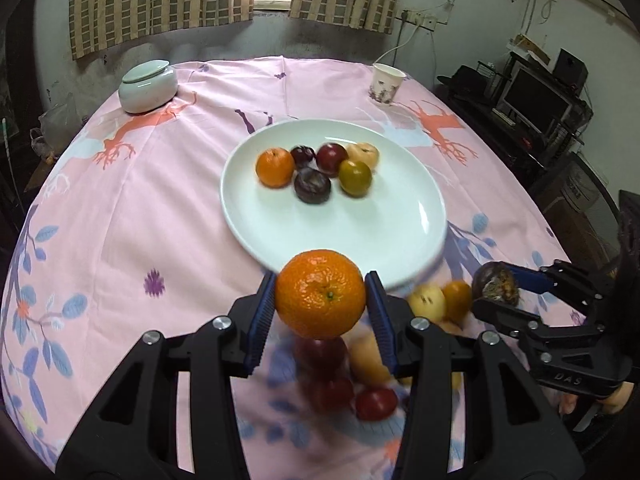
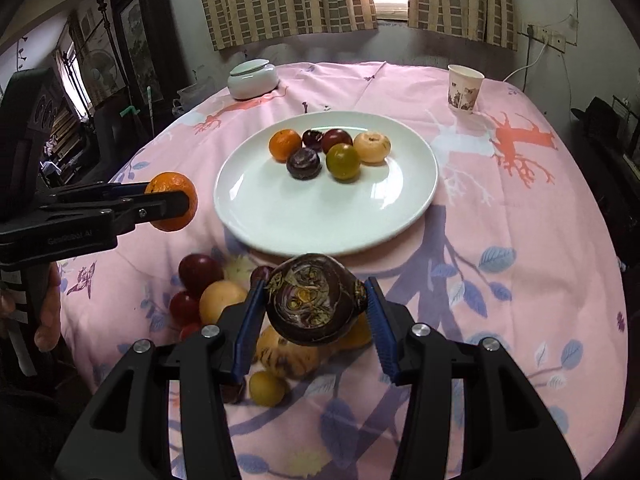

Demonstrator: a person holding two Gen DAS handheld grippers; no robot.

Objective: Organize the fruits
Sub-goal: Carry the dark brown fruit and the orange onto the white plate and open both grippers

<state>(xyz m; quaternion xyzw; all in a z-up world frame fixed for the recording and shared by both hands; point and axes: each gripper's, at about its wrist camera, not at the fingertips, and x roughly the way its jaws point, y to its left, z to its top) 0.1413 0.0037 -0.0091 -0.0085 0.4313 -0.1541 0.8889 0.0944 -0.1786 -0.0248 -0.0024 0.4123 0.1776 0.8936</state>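
My left gripper [image 1: 321, 298] is shut on an orange [image 1: 321, 294], held above the table just short of the white plate's near rim [image 1: 280, 236]; it also shows in the right wrist view [image 2: 176, 202]. My right gripper [image 2: 316, 304] is shut on a dark purple fruit [image 2: 316, 300], also lifted near the plate [image 2: 280, 224]; in the left wrist view this fruit [image 1: 495, 283] is at the right. The plate holds several fruits [image 2: 340, 160]. Loose fruits [image 2: 218, 300] lie on the cloth below both grippers.
A pink patterned cloth [image 1: 160, 220] covers the round table. A white lidded jar [image 1: 148, 86] stands at the back left and a paper cup [image 1: 386, 82] at the back right. Shelves with a monitor [image 1: 536, 104] stand to the right.
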